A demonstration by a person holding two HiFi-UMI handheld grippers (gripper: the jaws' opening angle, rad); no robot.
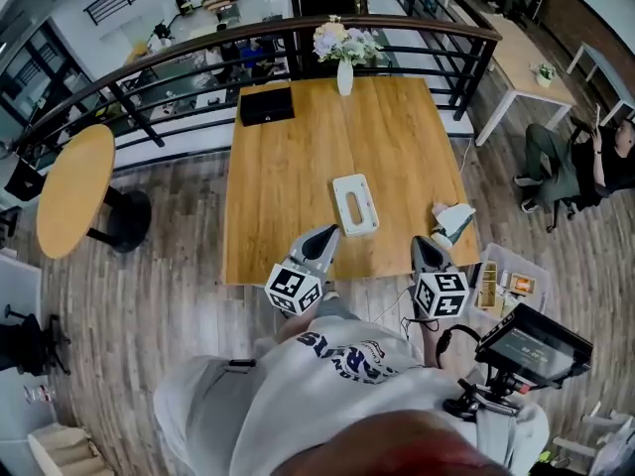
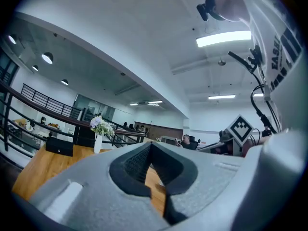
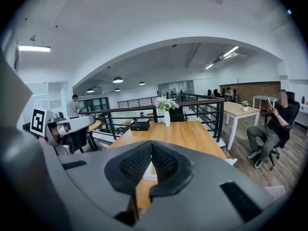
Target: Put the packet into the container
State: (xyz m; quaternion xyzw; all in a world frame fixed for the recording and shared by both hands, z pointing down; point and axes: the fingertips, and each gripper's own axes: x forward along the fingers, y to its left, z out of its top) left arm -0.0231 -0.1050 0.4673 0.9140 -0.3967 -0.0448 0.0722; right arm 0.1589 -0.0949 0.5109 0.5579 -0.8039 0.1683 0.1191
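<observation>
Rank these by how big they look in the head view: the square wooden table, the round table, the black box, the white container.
1. square wooden table
2. round table
3. black box and white container: about alike; the box lies farther from the camera, so I won't rank them.

your table holds a box and vase at the far edge, a container mid-table, a packet at right.
</observation>
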